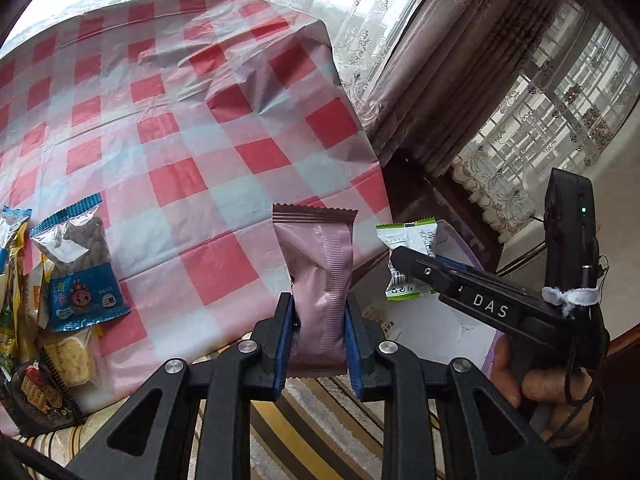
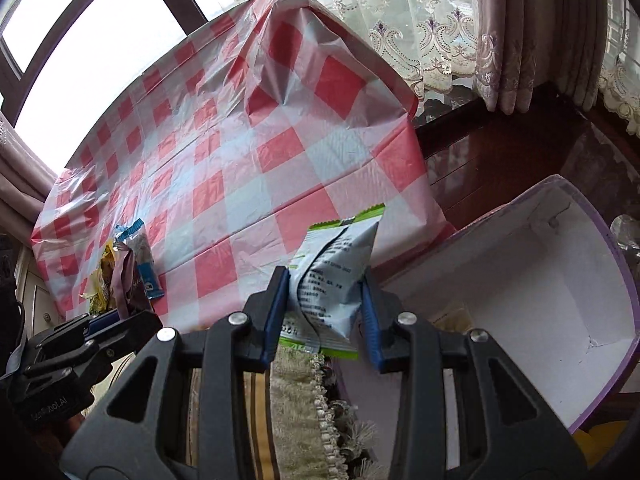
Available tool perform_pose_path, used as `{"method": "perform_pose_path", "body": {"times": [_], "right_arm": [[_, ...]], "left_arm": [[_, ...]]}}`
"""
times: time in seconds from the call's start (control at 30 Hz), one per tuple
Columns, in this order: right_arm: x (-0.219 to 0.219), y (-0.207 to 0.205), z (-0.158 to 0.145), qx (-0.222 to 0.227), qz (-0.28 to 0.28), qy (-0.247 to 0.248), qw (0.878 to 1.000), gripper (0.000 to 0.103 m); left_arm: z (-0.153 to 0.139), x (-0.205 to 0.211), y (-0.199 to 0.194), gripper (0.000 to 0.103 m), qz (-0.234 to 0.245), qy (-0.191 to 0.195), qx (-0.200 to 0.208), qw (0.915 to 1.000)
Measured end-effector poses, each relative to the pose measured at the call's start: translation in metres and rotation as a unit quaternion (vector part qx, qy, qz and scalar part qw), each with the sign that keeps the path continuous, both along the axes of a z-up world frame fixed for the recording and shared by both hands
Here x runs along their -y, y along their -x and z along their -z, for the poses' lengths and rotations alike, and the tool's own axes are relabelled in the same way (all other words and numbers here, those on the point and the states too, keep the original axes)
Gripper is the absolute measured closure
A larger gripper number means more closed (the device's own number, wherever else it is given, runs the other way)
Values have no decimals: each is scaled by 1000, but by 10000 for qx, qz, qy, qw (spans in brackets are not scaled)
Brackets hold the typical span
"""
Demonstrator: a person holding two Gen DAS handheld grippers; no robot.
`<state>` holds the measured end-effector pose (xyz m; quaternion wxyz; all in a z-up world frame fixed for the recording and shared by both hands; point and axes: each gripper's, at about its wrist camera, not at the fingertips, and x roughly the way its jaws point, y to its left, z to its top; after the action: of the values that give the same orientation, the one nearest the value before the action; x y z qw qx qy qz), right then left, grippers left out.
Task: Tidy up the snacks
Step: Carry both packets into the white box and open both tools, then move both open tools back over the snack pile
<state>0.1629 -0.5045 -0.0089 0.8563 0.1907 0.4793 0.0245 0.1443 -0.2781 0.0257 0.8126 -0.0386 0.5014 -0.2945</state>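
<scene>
My left gripper (image 1: 320, 334) is shut on a pink snack packet (image 1: 318, 280) with a brown crimped top, held upright past the near edge of the red-and-white checked table (image 1: 192, 128). In the right wrist view my right gripper (image 2: 326, 300) is shut on a white snack packet with green ends (image 2: 334, 276), its blue pads denting the packet's sides. It hangs over the gap between the table and a white box with a purple rim (image 2: 532, 280). The right gripper (image 1: 412, 258) with the green packet (image 1: 408, 240) also shows at the right of the left wrist view.
A pile of snack packets (image 1: 52, 292) lies at the table's near left corner, a blue-ended one (image 1: 82, 268) on top; the same pile (image 2: 128, 268) appears in the right wrist view. A striped, fringed cloth (image 2: 304, 420) lies below. Curtains (image 2: 420, 20) and a dark wood ledge (image 2: 500, 152) stand behind.
</scene>
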Motion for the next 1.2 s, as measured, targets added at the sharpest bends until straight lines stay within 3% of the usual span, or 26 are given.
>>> {"method": "perform_pose_path", "body": {"times": [0.27,0.57,0.67,0.87,1.2], "right_arm": [[61,15,22,-200,597,56,9980,64],[103,22,36,-445,1167,122,9921,60],[108,24,36,-526,1266,198,9904,50],[104,23,35,-538,1204,151,9911,50],[61,13,20,-451,719,168,9963,50]], "left_arm": [[15,63,-2,78,595,81,-309,9977],[28,95,-6,73,882,43,-630,9941],[29,94,-6,64,847,51,-684,9940],[26,85,-6,63,736,126,-642,9951],[14,44,-7,63,295,291,-405,9983]]}}
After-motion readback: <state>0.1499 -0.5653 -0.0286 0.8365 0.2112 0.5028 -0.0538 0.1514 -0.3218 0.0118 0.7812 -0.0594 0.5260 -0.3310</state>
